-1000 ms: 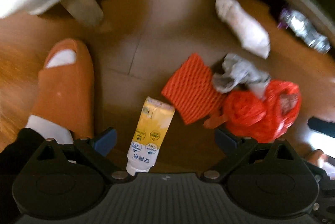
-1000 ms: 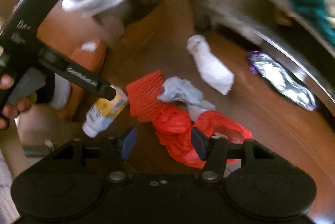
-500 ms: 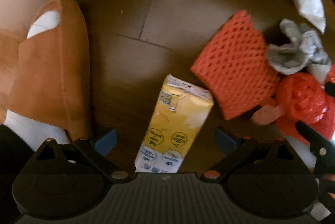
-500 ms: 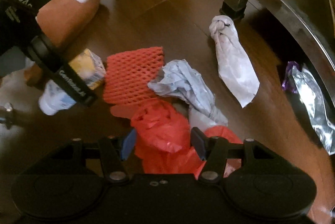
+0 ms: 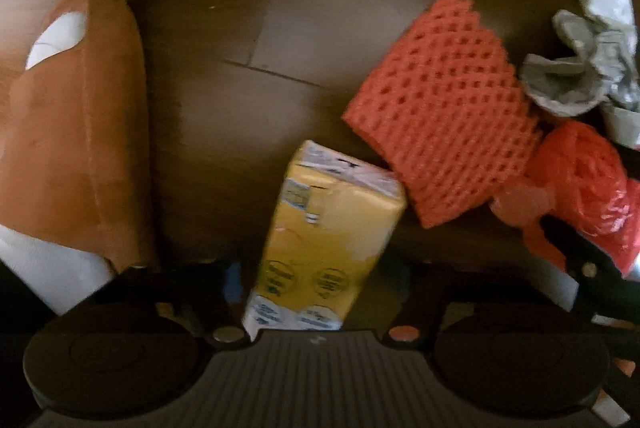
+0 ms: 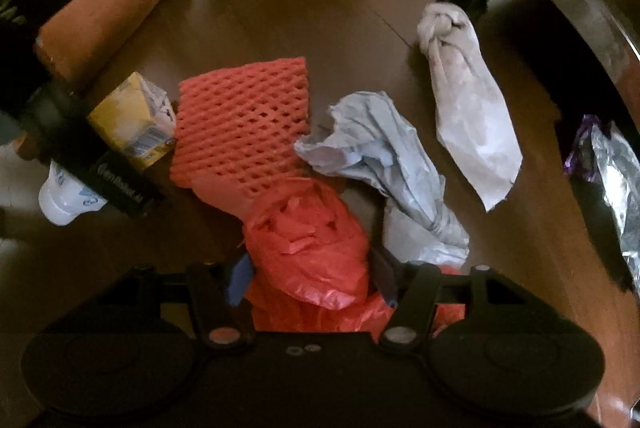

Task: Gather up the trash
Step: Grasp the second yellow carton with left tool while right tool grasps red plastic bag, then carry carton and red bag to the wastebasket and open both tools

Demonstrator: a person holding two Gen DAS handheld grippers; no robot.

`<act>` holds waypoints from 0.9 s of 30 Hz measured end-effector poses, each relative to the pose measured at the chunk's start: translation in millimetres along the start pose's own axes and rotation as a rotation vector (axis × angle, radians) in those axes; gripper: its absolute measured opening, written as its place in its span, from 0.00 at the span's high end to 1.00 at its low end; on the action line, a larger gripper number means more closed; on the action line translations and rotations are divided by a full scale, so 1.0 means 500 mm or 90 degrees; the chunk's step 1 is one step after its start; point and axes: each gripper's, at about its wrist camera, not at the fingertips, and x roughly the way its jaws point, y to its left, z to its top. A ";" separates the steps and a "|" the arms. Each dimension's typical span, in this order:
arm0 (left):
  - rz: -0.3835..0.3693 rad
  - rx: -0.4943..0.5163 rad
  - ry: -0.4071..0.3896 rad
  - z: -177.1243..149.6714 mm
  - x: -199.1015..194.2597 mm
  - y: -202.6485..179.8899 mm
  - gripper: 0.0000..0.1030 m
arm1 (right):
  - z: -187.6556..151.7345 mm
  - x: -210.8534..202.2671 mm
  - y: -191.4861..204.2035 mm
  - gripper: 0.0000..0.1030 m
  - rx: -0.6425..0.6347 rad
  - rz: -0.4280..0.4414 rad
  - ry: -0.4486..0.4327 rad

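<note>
Dark wooden floor (image 5: 248, 7) fills both views. At lower centre, the left gripper (image 5: 316, 278) has just been closing around the yellow carton (image 5: 328, 228); whether its pads press is unclear. The right gripper (image 6: 310, 282) straddles the red plastic bag (image 6: 308, 244), jaws apart.

Both wrist views look steeply down, close above the wooden floor (image 5: 248, 7), sharing the yellow carton (image 5: 320, 240), orange foam net (image 6: 244, 123) and red bag (image 6: 308, 244).

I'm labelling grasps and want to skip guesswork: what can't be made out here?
- Left wrist: left gripper pads blurred; contact with the carton unclear.
- Right wrist: red bag bottom hidden behind the right gripper.
- Right wrist: foil wrapper cut off by the edge.
</note>
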 end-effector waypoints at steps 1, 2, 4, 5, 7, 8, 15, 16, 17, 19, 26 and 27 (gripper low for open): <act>0.001 0.002 0.002 -0.001 -0.002 -0.003 0.51 | 0.003 -0.005 -0.009 0.43 0.030 0.006 0.002; 0.002 0.005 0.005 0.003 0.001 -0.011 0.52 | 0.004 -0.012 -0.020 0.43 0.060 0.014 0.000; -0.002 0.006 0.008 0.002 -0.004 -0.014 0.56 | 0.000 -0.030 -0.039 0.43 0.104 0.027 -0.007; -0.005 0.003 0.008 0.001 -0.011 -0.016 0.57 | -0.002 -0.042 -0.046 0.44 0.119 0.029 -0.013; -0.013 0.010 0.006 -0.001 -0.028 -0.024 0.58 | -0.009 -0.071 -0.054 0.44 0.136 0.030 -0.027; -0.013 0.016 0.004 0.000 -0.037 -0.032 0.58 | -0.012 -0.087 -0.058 0.44 0.145 0.030 -0.031; -0.040 0.029 -0.040 -0.018 -0.140 -0.067 0.58 | -0.052 -0.234 -0.066 0.44 0.183 0.011 -0.096; -0.046 0.027 -0.046 -0.023 -0.156 -0.069 0.58 | -0.052 -0.255 -0.065 0.44 0.183 0.004 -0.100; -0.051 0.022 -0.051 -0.029 -0.177 -0.071 0.58 | -0.056 -0.279 -0.064 0.44 0.186 -0.002 -0.104; -0.059 0.019 -0.058 -0.034 -0.208 -0.057 0.58 | -0.062 -0.323 -0.060 0.44 0.194 -0.013 -0.116; -0.125 -0.005 -0.138 -0.093 -0.365 -0.025 0.58 | -0.081 -0.490 -0.038 0.44 0.251 -0.022 -0.186; -0.139 -0.008 -0.150 -0.103 -0.389 -0.019 0.58 | -0.083 -0.516 -0.035 0.44 0.255 -0.025 -0.195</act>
